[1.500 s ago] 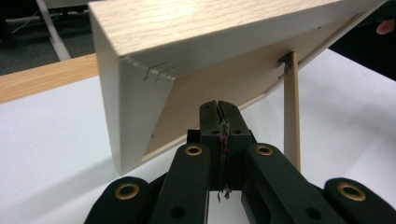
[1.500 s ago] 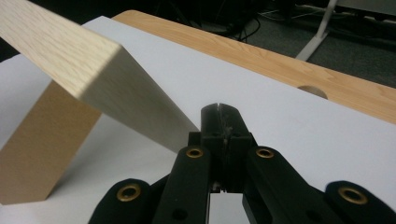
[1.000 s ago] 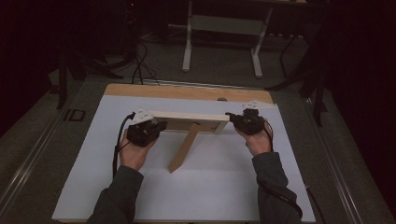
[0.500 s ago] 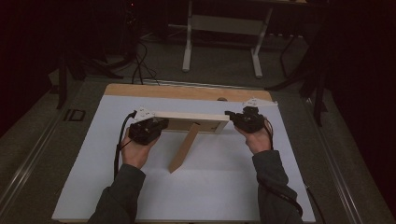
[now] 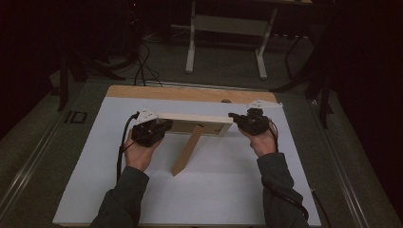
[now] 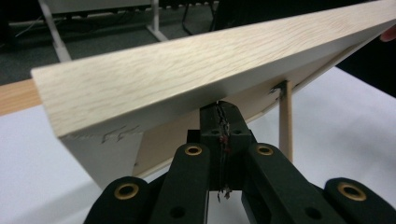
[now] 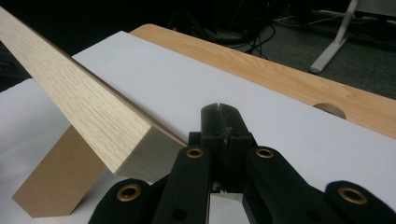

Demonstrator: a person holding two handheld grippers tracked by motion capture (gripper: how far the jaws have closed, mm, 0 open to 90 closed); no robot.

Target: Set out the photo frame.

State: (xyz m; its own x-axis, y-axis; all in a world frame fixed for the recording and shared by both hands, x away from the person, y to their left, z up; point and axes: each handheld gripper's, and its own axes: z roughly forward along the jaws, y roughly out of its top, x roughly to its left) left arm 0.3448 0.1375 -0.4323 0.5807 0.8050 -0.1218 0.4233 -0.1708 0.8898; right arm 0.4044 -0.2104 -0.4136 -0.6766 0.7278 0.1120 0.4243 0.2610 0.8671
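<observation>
1. Left hand-held gripper (image 5: pixel 151 130) in the high view sits at the left end of a light wooden picture frame (image 5: pixel 195 122), and the right hand-held gripper (image 5: pixel 251 121) sits at the frame's right end. The frame stands on its long edge near the middle of the white table (image 5: pixel 223 190), its back turned toward the person. A brown easel stand (image 5: pixel 187 150) slants from the back of the frame down to the table surface toward the person. Each gripper is carried in a hand, with dark sleeves (image 5: pixel 124 199) coming in from the bottom. A strip of bare wood (image 5: pixel 190 93) shows along the table's far edge, and beyond it on the dark floor stands a white metal leg frame (image 5: pixel 227 38).

2. From the left gripper view, the black jaws are pressed together with no gap between them, and their tip sits directly under the frame's (image 6: pixel 196 70) lower edge, against its pale back. Whether anything is pinched between them I cannot tell. The frame's wide wooden face runs overhead, tilted, and the thin edge of the stand (image 6: pixel 286 121) drops from a small metal hinge to the white table (image 6: pixel 355 121).

3. From the right gripper view, the jaws are likewise fully closed on themselves, holding nothing. The frame's corner (image 7: pixel 126 140) lies just to their left, beside them. The brown stand (image 7: pixel 60 182) reaches the table (image 7: pixel 196 88) beneath the frame, and the bare wood strip (image 7: pixel 289 77) carries a round hole (image 7: pixel 330 109).
</observation>
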